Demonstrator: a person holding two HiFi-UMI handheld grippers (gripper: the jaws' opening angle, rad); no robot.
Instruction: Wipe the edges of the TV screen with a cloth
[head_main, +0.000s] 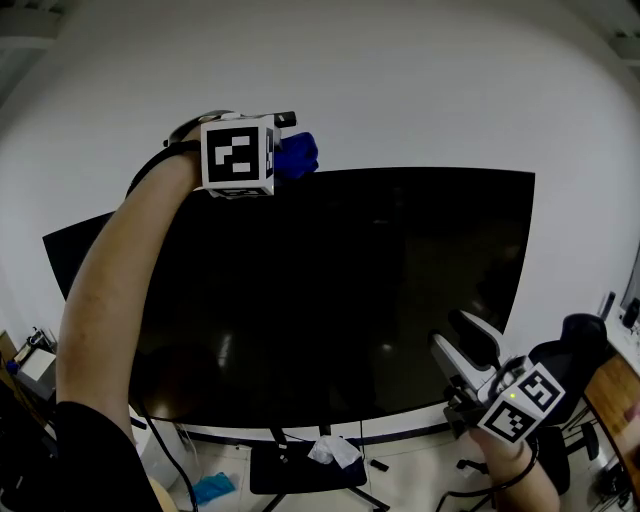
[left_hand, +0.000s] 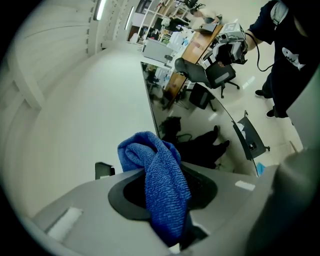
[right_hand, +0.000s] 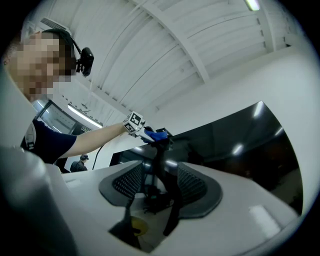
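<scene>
A big dark TV screen (head_main: 340, 290) stands against a white wall. My left gripper (head_main: 285, 150) is raised to the screen's top edge, left of its middle, shut on a blue cloth (head_main: 298, 155). In the left gripper view the blue cloth (left_hand: 160, 180) bulges out between the pads, beside the TV's top edge (left_hand: 150, 100). My right gripper (head_main: 462, 345) hangs low at the screen's lower right corner, its jaws a little apart and empty. The right gripper view looks between its own fingers (right_hand: 195, 185) up at the TV (right_hand: 235, 145) and the far blue cloth (right_hand: 157, 135).
The TV's stand base (head_main: 300, 470) holds a crumpled white rag (head_main: 333, 450). A blue item (head_main: 212, 488) lies on the floor at the left. A black office chair (head_main: 575, 365) and a wooden desk (head_main: 615, 400) stand at the right.
</scene>
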